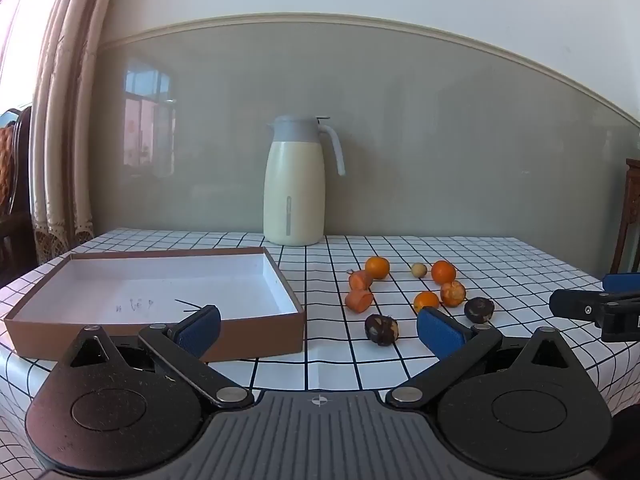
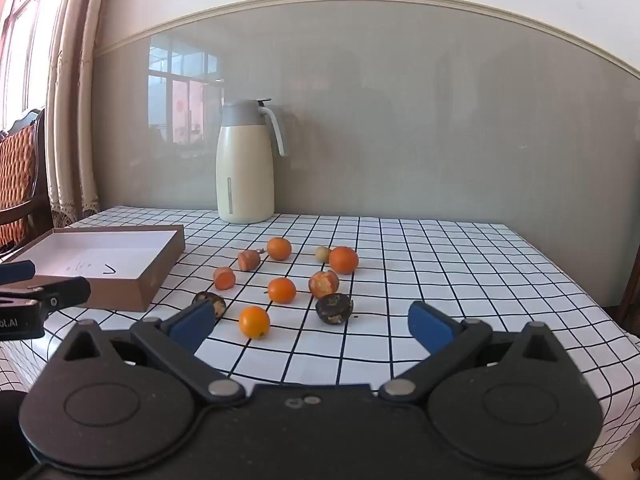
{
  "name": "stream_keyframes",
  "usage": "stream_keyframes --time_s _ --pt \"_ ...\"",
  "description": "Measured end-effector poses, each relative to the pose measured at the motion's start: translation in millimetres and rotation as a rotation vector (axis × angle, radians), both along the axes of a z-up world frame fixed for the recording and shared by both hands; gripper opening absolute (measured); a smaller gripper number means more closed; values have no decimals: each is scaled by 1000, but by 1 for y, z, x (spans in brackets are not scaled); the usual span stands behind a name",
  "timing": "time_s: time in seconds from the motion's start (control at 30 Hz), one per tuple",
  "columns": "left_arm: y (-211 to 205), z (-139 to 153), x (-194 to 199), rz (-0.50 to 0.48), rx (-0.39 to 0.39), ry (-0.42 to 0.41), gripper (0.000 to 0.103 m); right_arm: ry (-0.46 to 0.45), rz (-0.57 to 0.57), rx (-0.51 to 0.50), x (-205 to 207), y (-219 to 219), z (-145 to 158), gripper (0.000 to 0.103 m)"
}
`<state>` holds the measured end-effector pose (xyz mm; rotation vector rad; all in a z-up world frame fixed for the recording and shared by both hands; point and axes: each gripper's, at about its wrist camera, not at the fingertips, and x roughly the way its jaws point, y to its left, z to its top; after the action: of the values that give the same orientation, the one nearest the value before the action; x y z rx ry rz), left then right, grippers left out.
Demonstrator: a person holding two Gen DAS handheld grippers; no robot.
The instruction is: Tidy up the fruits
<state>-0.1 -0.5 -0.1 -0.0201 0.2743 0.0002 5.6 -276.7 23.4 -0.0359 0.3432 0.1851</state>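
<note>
**A:** How are the two tools sitting?

**B:** The left gripper (image 1: 318,326) is hovering over the near edge of the checked tablecloth (image 1: 400,364) with its blue pads spread wide and nothing between them. The right gripper (image 2: 310,322) is doing the same, jaws fully apart and empty, tipping slightly down toward the fruit.

**A:** Where is the box lying?

**B:** The brown box (image 1: 156,336) is sitting just ahead of the left gripper's left pad, its white inside bare except for some pen marks. From the right gripper it is lying well off to the left.

**A:** And the fruit?

**B:** It is all lying loose on the cloth, outside the box. Ahead of the right gripper, nearest and between its pads, a small orange (image 2: 254,322) is resting. A dark fruit (image 2: 334,308) is lying just beyond it to the right, and another dark one (image 2: 211,303) is showing just over the left pad. Farther ahead a second orange (image 2: 282,290) and a peeled orange (image 2: 323,283) are sitting side by side. Two orange chunks (image 2: 224,278) (image 2: 249,259) are lying to the left of them. At the far end of the group, two more oranges (image 2: 279,248) (image 2: 343,260) are flanking a small pale fruit (image 2: 322,254).

**A:** Anything else standing there?

**B:** A cream jug (image 1: 294,184) is standing upright at the far edge by the wall, beyond everything.
</note>
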Motion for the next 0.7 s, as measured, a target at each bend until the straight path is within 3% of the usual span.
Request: stream_keyframes --time_s 0.7 --pt "-1 1 -2 14 -7 -5 103 6 1 -8 2 0 0 97"
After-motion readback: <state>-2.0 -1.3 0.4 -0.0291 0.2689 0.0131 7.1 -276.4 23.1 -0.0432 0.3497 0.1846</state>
